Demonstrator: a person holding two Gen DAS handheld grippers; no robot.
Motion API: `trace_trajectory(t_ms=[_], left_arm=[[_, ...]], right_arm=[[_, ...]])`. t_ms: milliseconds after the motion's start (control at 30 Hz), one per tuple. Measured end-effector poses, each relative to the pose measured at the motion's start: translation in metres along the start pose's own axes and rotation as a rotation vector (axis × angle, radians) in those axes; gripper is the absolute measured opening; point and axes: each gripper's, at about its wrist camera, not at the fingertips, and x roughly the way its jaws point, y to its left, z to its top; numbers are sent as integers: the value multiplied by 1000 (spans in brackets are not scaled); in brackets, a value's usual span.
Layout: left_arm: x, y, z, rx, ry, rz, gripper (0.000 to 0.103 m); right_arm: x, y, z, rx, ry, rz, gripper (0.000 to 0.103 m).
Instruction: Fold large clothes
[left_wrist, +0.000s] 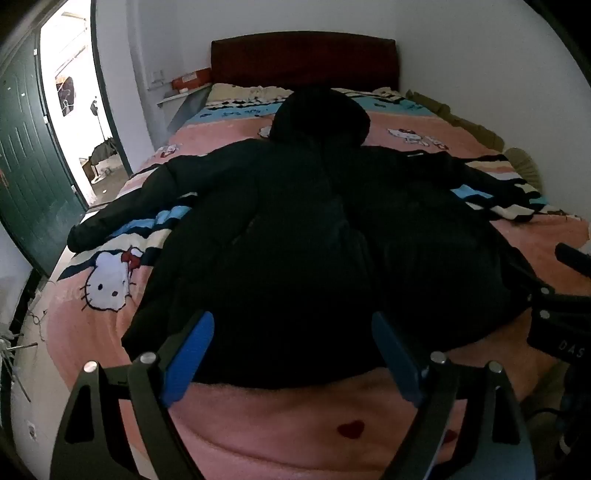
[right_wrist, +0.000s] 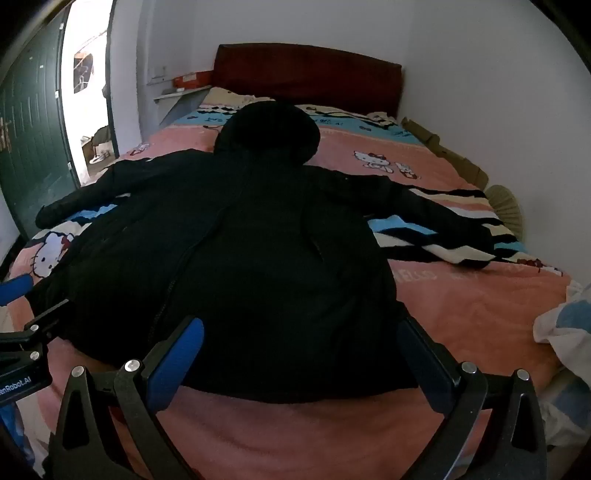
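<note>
Two grippers poised at the hem of a black hooded jacket (left_wrist: 295, 229), jaws of both spread wide, nothing held. Jacket spread flat on a pink cartoon-print blanket (left_wrist: 258, 435), hood (left_wrist: 319, 118) toward the dark red headboard (left_wrist: 304, 61), sleeves thrown out to either side, one sleeve (left_wrist: 122, 210) reaching toward the open green door (left_wrist: 26, 155), the other (right_wrist: 436, 218) toward the wall side. Left gripper (left_wrist: 291, 358) just short of the hem, toward the door-side half of the jacket; right gripper (right_wrist: 299, 365) just short of the hem on the wall-side half, angled down like its partner. Blue pads (right_wrist: 177, 365) over the hem edge, contact with the cloth impossible to confirm. Folding apparently not yet begun: garment laid out, no fold visible. Next move likely needing a firm pinch on thick padded fabric, either at the hem corners or out at a sleeve, then a lift and carry across the body without dragging the blanket along. White cloth heap (right_wrist: 565, 325) lying beside the jacket on the wall side, well apart.
</note>
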Motion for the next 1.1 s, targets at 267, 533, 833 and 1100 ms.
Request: trace_trajectory(t_ms=[267, 533, 833, 1100], left_arm=[[5, -1, -3, -4, 0, -2, 88], [3, -1, -1, -10, 6, 1, 88], [7, 2, 0, -16, 28, 1, 88], [11, 10, 4, -43, 32, -13, 88]], right_arm=[[1, 0, 1, 2, 2, 0, 102], [3, 3, -2, 0, 5, 0, 103], [3, 4, -2, -1, 7, -1, 103], [7, 4, 2, 0, 10, -2, 103]])
